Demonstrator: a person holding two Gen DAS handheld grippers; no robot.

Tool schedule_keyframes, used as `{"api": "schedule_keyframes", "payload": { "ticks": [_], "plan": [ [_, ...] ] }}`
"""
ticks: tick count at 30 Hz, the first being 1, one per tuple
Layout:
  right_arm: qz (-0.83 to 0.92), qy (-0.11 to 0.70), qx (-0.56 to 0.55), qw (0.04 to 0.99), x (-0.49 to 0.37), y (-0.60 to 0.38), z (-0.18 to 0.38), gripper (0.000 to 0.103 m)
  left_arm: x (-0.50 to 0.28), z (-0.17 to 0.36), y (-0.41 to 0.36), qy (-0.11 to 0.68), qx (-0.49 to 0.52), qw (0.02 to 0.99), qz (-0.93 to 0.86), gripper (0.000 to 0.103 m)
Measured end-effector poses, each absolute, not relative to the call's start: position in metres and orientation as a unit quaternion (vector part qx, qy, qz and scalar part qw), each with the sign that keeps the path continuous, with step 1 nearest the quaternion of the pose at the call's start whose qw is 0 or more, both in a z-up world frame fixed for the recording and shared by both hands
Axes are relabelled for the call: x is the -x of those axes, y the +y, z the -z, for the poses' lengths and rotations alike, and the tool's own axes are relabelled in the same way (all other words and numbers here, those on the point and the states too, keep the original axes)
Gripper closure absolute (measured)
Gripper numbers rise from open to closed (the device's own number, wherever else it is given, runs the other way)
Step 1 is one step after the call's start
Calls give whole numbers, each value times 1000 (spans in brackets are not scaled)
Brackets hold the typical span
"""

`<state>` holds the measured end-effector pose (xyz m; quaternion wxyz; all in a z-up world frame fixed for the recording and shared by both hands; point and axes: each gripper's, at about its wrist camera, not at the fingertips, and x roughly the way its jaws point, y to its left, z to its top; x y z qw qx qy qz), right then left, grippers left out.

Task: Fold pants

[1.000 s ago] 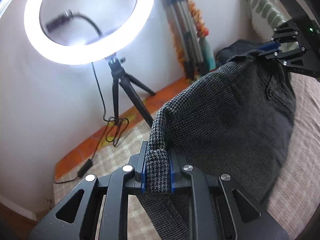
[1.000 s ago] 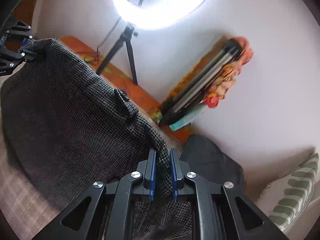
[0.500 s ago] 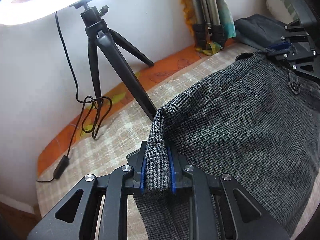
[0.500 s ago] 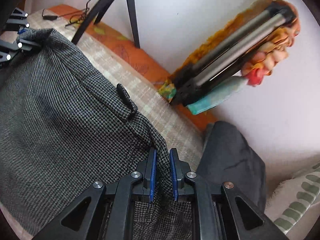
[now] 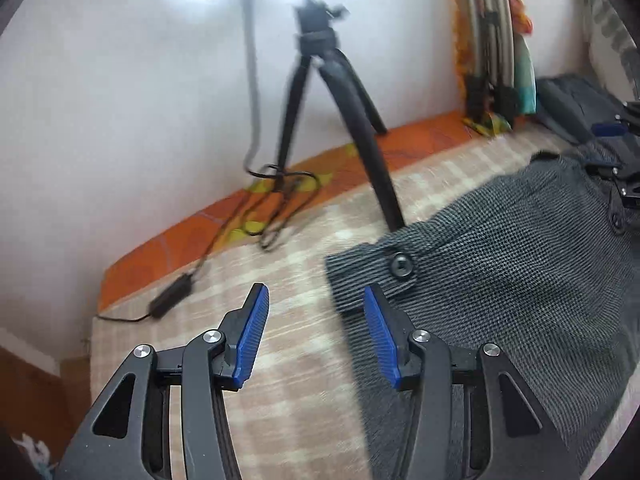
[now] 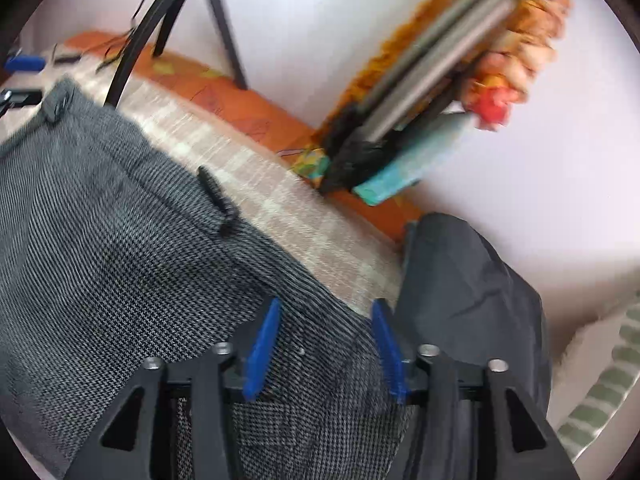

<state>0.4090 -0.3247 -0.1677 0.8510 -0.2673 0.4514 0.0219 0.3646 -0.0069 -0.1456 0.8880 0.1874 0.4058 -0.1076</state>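
My left gripper [image 5: 316, 330] gapes wide, nothing between its blue pads; the waistband button [image 5: 401, 265] lies just beyond its right pad. My right gripper [image 6: 326, 344] is spread too, hovering over loose cloth without pinching it. The houndstooth pants [image 5: 520, 280] lie flat on the checked bedspread [image 5: 280, 400], waistband toward the tripod [image 5: 360, 152]. Risk: a tripod leg stands just beside the waistband, so a careless re-grab could knock it. The dark garment [image 6: 472, 280] touching the pants could get pinched along.
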Motion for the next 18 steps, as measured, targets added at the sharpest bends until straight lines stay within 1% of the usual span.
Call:
{"api": "schedule_keyframes", "payload": {
  "ticks": [1, 4, 8, 11, 13, 18],
  "plan": [
    [-23, 447, 259, 856, -406, -328, 163, 40, -362, 142, -6, 404, -183, 890, 109, 54],
    [-30, 432, 222, 873, -388, -337, 145, 36, -333, 130, 3, 395, -179, 893, 123, 54],
    [-47, 420, 149, 894, -339, -347, 124, 35, -297, 132, 17, 413, -152, 885, 151, 54],
    [-115, 421, 95, 895, -289, -336, 116, 35, -275, 140, 32, 438, -120, 877, 156, 54],
    [-156, 425, 101, 886, -261, -316, 117, 37, -262, 147, 39, 453, -101, 871, 161, 54],
    [-218, 430, 108, 869, -218, -270, 137, 37, -245, 163, 48, 476, -73, 861, 166, 54]
  ]
}}
